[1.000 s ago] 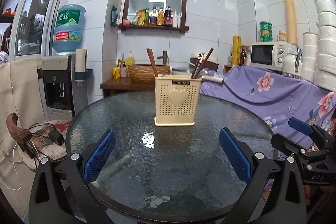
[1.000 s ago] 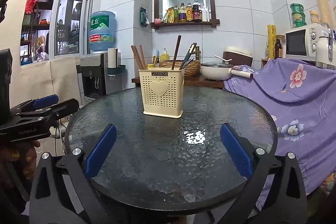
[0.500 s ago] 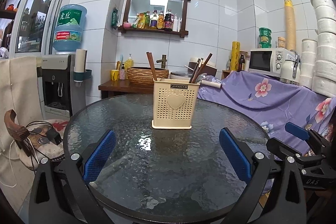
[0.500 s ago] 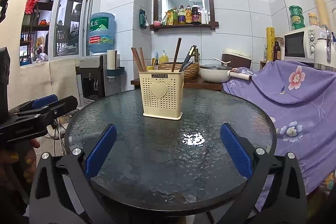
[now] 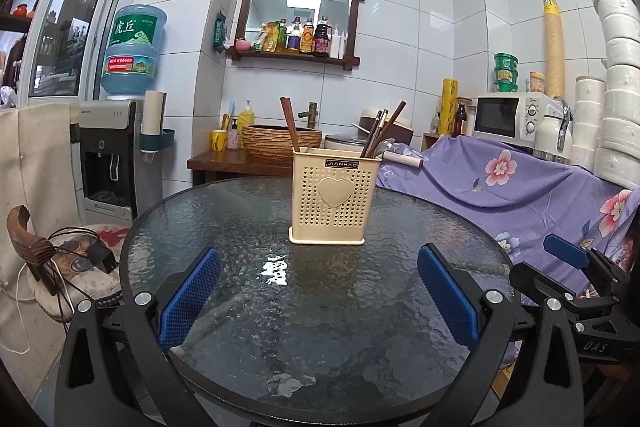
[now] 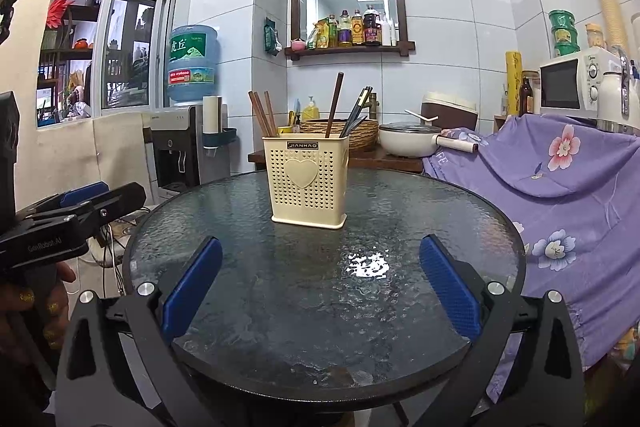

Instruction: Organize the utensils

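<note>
Left gripper [image 5: 318, 301]: wide open, holding nothing, low over the near side of the round table [image 5: 224, 211].
Right gripper [image 6: 318, 291]: wide open too, nothing in it.
Holder [image 5: 334, 201]: straight ahead of both, standing up in the middle of the table.
Sticks [image 6: 334, 105]: chopsticks and spoons poke up out of the top, leaning a bit.
Nearer hand: cannot tell; both look about the same.

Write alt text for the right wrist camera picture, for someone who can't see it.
A cream perforated plastic utensil holder with a heart on its front stands upright on a round dark textured-glass table, holding brown wooden chopsticks and dark utensils. The right claw, blue-padded, is open and empty in front; the left claw shows at the left edge.
</note>
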`<state>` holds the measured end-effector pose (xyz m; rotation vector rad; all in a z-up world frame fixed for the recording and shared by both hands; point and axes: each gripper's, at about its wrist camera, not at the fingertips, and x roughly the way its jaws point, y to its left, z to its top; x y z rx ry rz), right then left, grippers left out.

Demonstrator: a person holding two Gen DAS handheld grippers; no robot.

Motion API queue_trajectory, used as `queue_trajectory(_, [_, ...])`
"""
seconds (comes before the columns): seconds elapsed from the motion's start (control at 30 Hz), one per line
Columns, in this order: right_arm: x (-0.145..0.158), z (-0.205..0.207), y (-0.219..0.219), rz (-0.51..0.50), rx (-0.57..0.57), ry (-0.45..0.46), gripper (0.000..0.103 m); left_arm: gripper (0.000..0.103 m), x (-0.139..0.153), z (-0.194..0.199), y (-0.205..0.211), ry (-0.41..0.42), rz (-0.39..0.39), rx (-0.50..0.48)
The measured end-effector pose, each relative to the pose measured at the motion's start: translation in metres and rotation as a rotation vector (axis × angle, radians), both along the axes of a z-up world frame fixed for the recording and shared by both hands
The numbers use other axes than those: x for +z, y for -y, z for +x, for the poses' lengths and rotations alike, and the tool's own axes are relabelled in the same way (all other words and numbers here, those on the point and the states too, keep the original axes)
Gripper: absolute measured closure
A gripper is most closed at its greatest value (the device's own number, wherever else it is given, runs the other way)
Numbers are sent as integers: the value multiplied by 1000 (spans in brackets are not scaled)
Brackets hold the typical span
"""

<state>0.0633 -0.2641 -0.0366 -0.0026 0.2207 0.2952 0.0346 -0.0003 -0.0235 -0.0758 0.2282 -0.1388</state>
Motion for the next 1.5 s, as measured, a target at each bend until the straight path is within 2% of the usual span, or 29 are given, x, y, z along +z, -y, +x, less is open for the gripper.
queue_trajectory(1.23, [-4,0,-4,-22,-12,-9,6,6,-4,1,5,-25,-5,1])
queue_trajectory(1.5, [-4,0,-4,-27,-10,-9,6,6,-3,1,9,-32,16,4])
